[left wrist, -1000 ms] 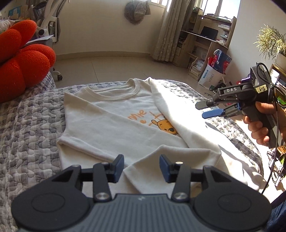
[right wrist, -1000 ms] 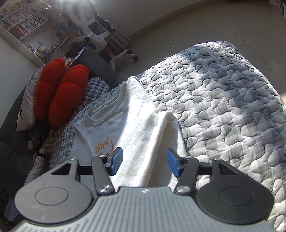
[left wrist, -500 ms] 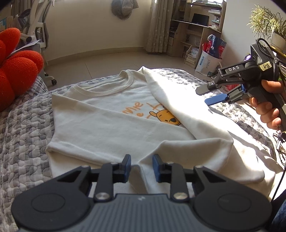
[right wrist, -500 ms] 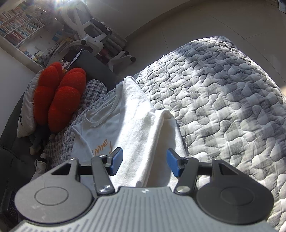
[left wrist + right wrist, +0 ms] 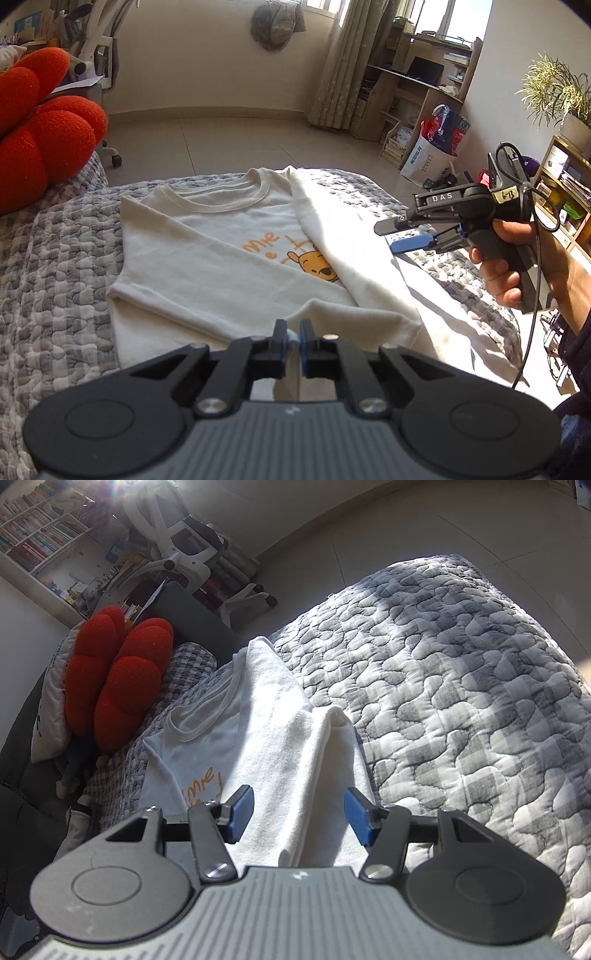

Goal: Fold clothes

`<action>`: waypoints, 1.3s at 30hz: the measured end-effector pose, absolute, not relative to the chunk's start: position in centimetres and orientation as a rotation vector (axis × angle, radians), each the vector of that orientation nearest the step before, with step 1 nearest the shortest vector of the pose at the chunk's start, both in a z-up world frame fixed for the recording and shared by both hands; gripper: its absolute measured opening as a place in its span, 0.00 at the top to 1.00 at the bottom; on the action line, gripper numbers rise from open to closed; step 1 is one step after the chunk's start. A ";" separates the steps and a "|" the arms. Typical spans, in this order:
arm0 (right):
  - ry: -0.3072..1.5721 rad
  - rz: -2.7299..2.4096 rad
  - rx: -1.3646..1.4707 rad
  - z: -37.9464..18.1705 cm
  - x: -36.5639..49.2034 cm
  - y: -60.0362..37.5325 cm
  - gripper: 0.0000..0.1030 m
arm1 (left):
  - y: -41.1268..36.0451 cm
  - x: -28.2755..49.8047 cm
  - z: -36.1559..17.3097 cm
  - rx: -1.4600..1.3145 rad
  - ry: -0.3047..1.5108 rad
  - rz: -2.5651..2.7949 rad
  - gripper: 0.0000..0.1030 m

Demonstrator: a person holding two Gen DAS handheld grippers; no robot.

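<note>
A cream sweatshirt (image 5: pixel 207 266) with an orange bear print lies on the grey quilted bed (image 5: pixel 48 258), neck away from me, both sleeves folded across its front. My left gripper (image 5: pixel 291 341) is at its near bottom edge. Its jaws are closing, and the blue pads press on a pinch of the white cloth. To the right, a hand holds my right gripper (image 5: pixel 400 234) a little above the shirt's right side. In the right wrist view that gripper (image 5: pixel 299 816) stands open over the folded sleeve of the shirt (image 5: pixel 273 716), with nothing gripped.
A red plush cushion (image 5: pixel 40 125) sits on the bed at the left, also seen from the right wrist (image 5: pixel 118 679). Bare quilt (image 5: pixel 461 701) stretches to the right of the shirt. Beyond the bed are floor, an office chair (image 5: pixel 177 554), a paper bag (image 5: pixel 424 162) and shelves.
My left gripper's jaws went from wide apart to closed on the shirt's bottom edge, and it has lifted a little. The right gripper has stayed open and still.
</note>
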State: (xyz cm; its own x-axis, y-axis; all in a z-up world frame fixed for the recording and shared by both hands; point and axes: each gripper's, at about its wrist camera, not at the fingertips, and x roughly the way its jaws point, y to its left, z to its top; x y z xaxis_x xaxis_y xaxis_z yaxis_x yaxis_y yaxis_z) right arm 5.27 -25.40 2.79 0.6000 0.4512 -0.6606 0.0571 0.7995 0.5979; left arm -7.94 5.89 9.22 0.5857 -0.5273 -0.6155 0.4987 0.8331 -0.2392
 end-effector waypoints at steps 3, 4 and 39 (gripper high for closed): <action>0.909 0.238 0.626 2.7 5.3 -25.6 0.43 | 6.3 -9.3 10.8 -0.062 0.682 -0.632 0.93; 0.908 0.237 0.629 2.7 5.3 -25.6 0.43 | 6.6 -9.3 10.9 -0.071 0.686 -0.634 0.93; 0.816 0.211 0.689 2.4 8.6 -25.1 0.56 | 3.2 -7.0 4.1 0.165 0.865 -0.639 0.98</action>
State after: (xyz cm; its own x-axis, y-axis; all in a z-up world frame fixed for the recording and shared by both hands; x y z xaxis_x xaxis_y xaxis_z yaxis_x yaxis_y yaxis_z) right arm 8.59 -25.14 2.36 0.6788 0.4257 -0.5983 0.0826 0.7653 0.6383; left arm -7.01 3.19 4.05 0.4765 -0.4555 -0.7520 0.5844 0.8031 -0.1162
